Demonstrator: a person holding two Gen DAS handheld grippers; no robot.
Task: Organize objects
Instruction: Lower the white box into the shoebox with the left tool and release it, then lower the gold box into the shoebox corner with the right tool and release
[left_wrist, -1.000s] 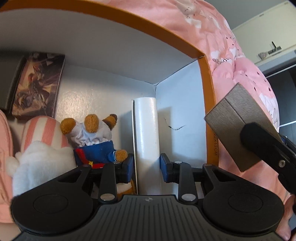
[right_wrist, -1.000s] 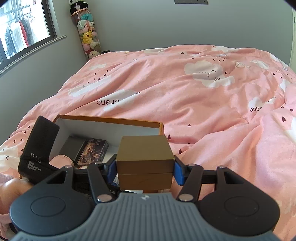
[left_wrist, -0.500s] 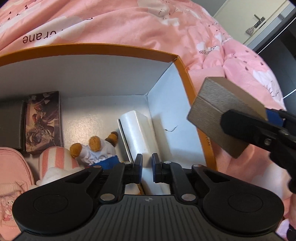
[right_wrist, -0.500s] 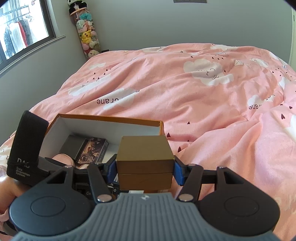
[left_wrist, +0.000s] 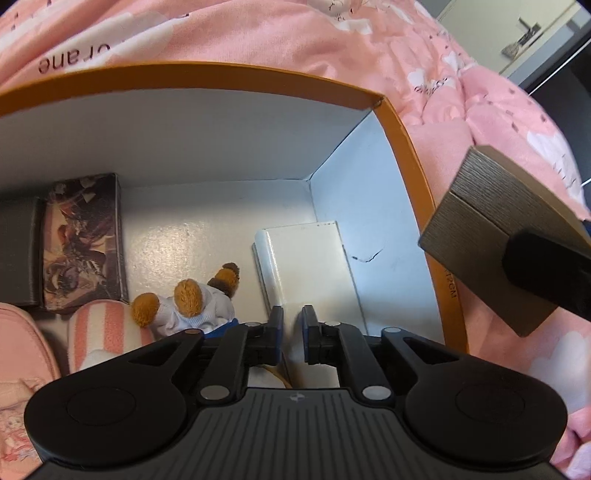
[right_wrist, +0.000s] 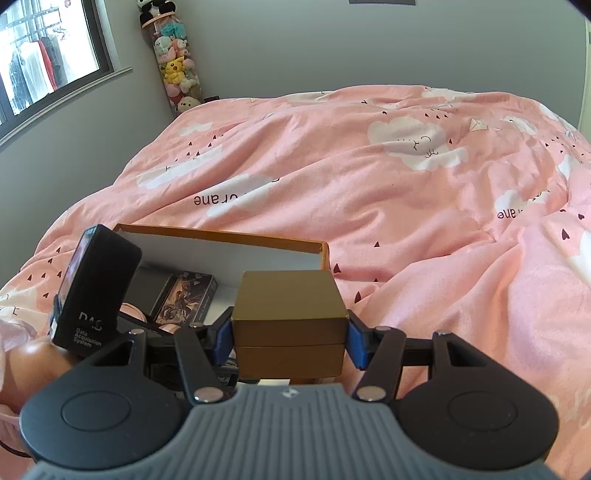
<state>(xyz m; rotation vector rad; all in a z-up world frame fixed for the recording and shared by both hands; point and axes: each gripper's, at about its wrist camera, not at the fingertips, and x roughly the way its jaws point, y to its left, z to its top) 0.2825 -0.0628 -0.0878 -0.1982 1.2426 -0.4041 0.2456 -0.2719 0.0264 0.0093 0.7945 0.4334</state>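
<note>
Left wrist view: the left hand-held gripper hangs over the orange box on the pink bed cover. Its jaws are drawn together with only a slim gap and nothing between them. Just beyond the tips, a white carton lies on the box floor against the right wall, beside a teddy bear and a picture card box. Outside the box's right wall, the brown box hangs in the other tool.

Right wrist view: the right hand-held gripper clamps the brown box by its two sides, blue pads pressed against it, near the orange box's right corner.
</note>
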